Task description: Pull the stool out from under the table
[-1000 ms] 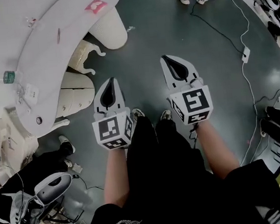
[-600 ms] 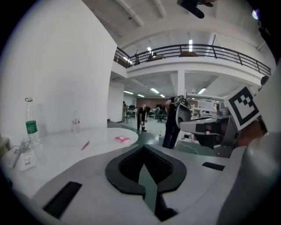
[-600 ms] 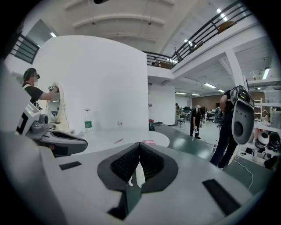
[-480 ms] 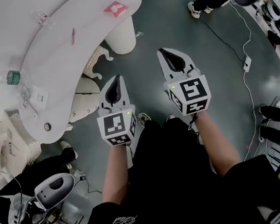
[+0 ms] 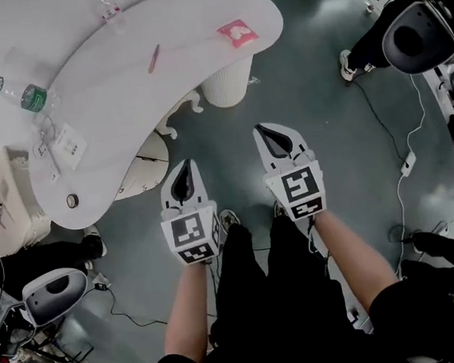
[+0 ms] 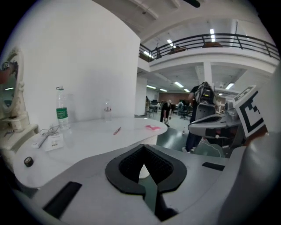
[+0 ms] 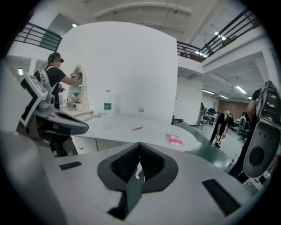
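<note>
The left gripper (image 5: 185, 165) and the right gripper (image 5: 263, 128) are side by side, each with its jaws pressed together on nothing. The stool (image 5: 147, 162) sits just ahead and to the left of the left gripper, apart from it and tucked partly under the table (image 5: 107, 100).

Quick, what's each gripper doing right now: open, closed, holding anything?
Left gripper: jaws closed, holding nothing.
Right gripper: jaws closed, holding nothing.

Head view steeply down, both gripper views low across the table (image 5: 124, 107) (shared by all).
</note>
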The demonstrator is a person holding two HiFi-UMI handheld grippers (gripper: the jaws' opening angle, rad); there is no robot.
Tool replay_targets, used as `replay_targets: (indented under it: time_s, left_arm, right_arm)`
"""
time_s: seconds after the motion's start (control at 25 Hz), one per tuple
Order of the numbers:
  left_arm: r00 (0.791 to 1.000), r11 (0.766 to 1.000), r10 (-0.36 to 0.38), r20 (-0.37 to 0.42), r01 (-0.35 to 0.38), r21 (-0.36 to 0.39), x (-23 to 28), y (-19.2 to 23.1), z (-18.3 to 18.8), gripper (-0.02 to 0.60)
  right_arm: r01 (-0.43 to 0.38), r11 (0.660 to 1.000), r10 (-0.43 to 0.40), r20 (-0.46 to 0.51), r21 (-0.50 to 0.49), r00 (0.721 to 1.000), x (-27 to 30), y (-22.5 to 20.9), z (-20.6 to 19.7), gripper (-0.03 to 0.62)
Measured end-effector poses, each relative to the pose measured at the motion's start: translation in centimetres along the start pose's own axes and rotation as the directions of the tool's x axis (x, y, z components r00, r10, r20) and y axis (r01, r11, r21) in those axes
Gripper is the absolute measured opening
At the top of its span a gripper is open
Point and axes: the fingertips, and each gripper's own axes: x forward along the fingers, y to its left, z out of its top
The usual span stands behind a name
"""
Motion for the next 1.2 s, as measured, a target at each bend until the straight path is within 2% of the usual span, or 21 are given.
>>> replay_targets:
  time_s: [0.2, 0.32, 0.44, 0.52, 0.6, 0.76, 0.92, 1.0, 1.12, 1.2]
  left_arm:
    - [0.993, 0.992, 0.116, -0.009, -0.115, 0.060, 3.3, -0.1, -2.0, 0.006]
    - [0.982, 0.979, 0.189, -0.026, -0.186, 0.078, 5.0, -0.8, -5.7, 0.006]
    - [0.958, 0.956, 0.281, -0.052, -0.274, 0.104, 6.2, -0.8, -10.7, 0.006]
    - [0.937, 0.933, 0.341, -0.078, -0.327, 0.153, 7.1, -0.5, -14.2, 0.006]
    - [0.923, 0.916, 0.374, -0.096, -0.351, 0.196, 8.6, 0.2, -17.3, 0.006]
    - [0.914, 0.905, 0.389, -0.116, -0.356, 0.233, 13.5, 2.9, -23.1, 0.006]
    - [0.902, 0.898, 0.417, -0.112, -0.390, 0.205, 19.0, 5.7, -27.4, 0.006]
    - [0.885, 0.889, 0.448, -0.129, -0.426, 0.165, 20.7, 7.9, -29.6, 0.006]
    - [0.859, 0.874, 0.486, -0.164, -0.471, 0.120, 22.8, 11.8, -32.3, 0.006]
    - [0.845, 0.864, 0.502, -0.185, -0.481, 0.147, 24.4, 14.2, -33.7, 0.008]
  right_arm:
    - [-0.161, 0.982, 0.163, 0.009, -0.098, 0.987, 5.2, 0.5, -3.3, 0.006]
    - [-0.225, 0.962, 0.230, 0.014, -0.153, 0.973, 6.9, -0.2, -6.7, 0.006]
    - [-0.266, 0.949, 0.270, 0.002, -0.168, 0.963, 8.1, -1.1, -11.1, 0.006]
    - [-0.283, 0.943, 0.287, -0.006, -0.176, 0.958, 8.8, -1.2, -14.1, 0.006]
    - [-0.290, 0.934, 0.295, -0.010, -0.209, 0.956, 9.9, -0.9, -16.8, 0.006]
    - [-0.298, 0.924, 0.302, -0.021, -0.238, 0.953, 14.3, 1.0, -22.3, 0.006]
    - [-0.310, 0.916, 0.312, -0.033, -0.254, 0.949, 20.0, 2.5, -27.1, 0.006]
    - [-0.313, 0.920, 0.314, -0.036, -0.237, 0.949, 22.8, 3.6, -28.5, 0.006]
    - [-0.317, 0.922, 0.319, -0.027, -0.223, 0.947, 26.8, 5.0, -28.8, 0.006]
    - [-0.304, 0.934, 0.308, -0.009, -0.189, 0.951, 29.0, 5.1, -28.2, 0.006]
